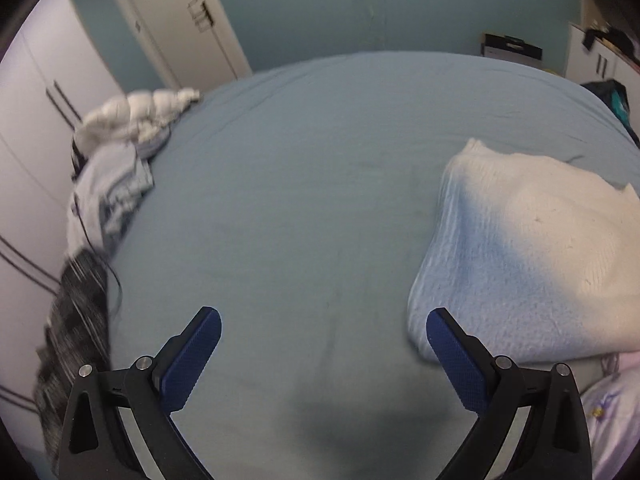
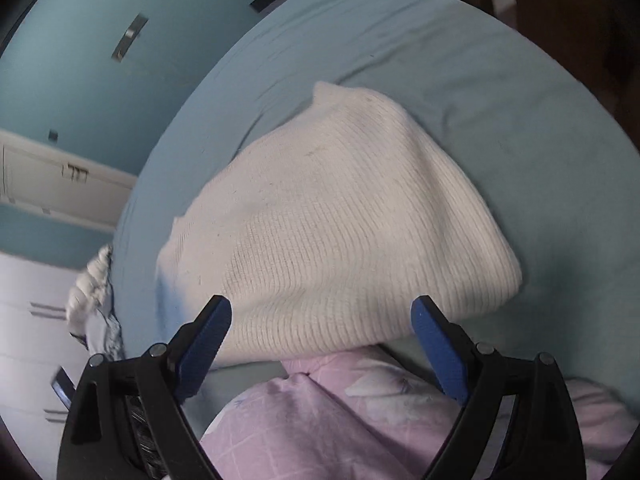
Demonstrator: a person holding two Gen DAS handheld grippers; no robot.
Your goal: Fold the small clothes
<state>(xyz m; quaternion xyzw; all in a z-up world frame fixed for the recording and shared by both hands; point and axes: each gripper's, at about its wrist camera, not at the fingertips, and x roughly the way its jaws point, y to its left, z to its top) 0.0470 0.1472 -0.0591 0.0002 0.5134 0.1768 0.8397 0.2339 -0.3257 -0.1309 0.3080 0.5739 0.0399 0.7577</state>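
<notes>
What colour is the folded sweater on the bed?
Cream white sweater, ribbed knit; clearest in the right wrist view.

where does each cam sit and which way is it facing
Left wrist: on the left gripper, angled down across the blue bed sheet toward a pile of clothes at the bed's edge; only its open blue fingers show.
Right wrist: on the right gripper, angled down at the cream knit garment and pink fabric; open, nothing held.
Shared: the cream knit garment, sheet, clothes pile.
</notes>
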